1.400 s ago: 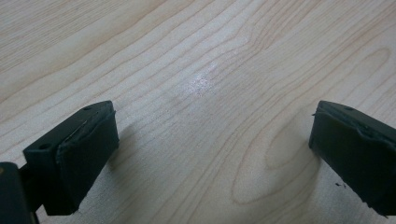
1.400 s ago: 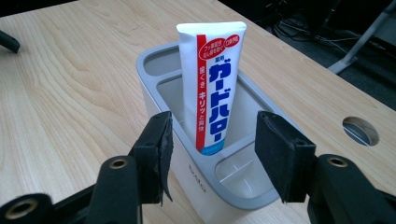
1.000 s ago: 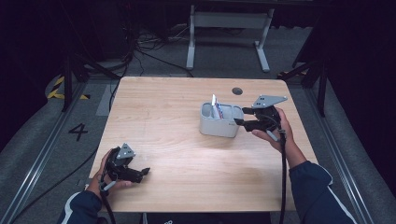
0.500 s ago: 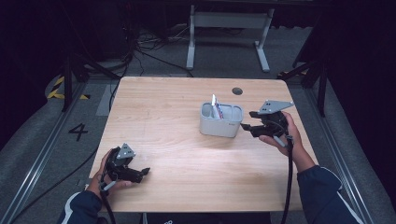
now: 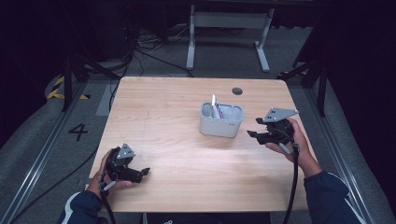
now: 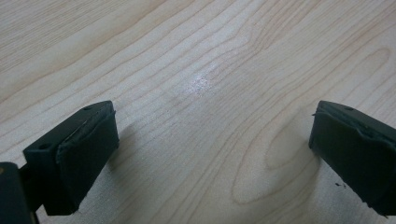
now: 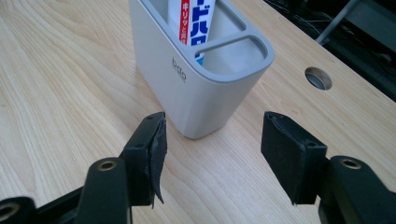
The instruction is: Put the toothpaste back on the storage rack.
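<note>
While the light grey plastic holder (image 7: 198, 88), a rounded two-compartment cup, stood just ahead of the right tongs (image 7: 212, 140), apart from both pads, it looked light, stiff and smooth-walled, so it would likely slide or tip if squeezed high on one side. A hold low across its narrow end, or over the rim beside the dividing bar, seemed the surest. Its larger compartment carried a white tube with red and blue print (image 7: 196, 21) leaning upright against the wall; the smaller compartment nearer the tongs looked empty. The tube would probably be soft and light, best pinched near its flat top. The right tongs had just been opening and stood half apart with nothing between the pads. Well away, at the near left corner of the pale wooden table (image 5: 163, 107), the left tongs (image 6: 212, 154) stood wide over bare wood.
</note>
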`<action>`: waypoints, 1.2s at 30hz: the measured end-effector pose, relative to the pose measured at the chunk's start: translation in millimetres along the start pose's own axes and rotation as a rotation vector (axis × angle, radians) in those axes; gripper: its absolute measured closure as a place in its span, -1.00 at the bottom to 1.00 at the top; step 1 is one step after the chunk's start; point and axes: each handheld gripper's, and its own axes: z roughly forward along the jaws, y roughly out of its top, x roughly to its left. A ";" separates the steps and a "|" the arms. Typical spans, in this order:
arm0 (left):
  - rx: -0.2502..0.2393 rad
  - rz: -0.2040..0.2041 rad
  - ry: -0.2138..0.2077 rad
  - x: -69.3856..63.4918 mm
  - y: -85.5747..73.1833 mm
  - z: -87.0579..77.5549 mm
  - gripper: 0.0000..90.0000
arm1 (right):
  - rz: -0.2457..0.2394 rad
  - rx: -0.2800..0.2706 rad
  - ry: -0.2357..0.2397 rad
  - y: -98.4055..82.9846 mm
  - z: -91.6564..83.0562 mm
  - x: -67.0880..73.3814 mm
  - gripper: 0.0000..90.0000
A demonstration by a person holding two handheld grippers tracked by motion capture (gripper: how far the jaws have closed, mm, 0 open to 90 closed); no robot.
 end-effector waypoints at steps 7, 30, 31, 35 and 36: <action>0.000 0.000 0.000 0.0 0.0 0.0 -0.96 | 0.002 0.019 -0.006 -14.3 -5.8 0.2 -0.09; 0.003 -0.009 -0.005 -0.6 0.1 0.3 -0.96 | 0.061 0.097 -0.052 -92.2 -25.0 5.4 -0.18; 0.002 -0.009 -0.004 -0.6 0.0 0.3 -0.96 | 0.067 0.100 -0.055 -96.3 -25.4 5.6 -0.19; 0.002 -0.009 -0.004 -0.6 0.0 0.3 -0.96 | 0.086 0.107 -0.051 -109.5 -26.1 7.3 -0.24; 0.002 -0.009 -0.004 -0.6 0.1 0.3 -0.96 | 0.096 0.112 -0.050 -115.7 -26.0 8.1 -0.28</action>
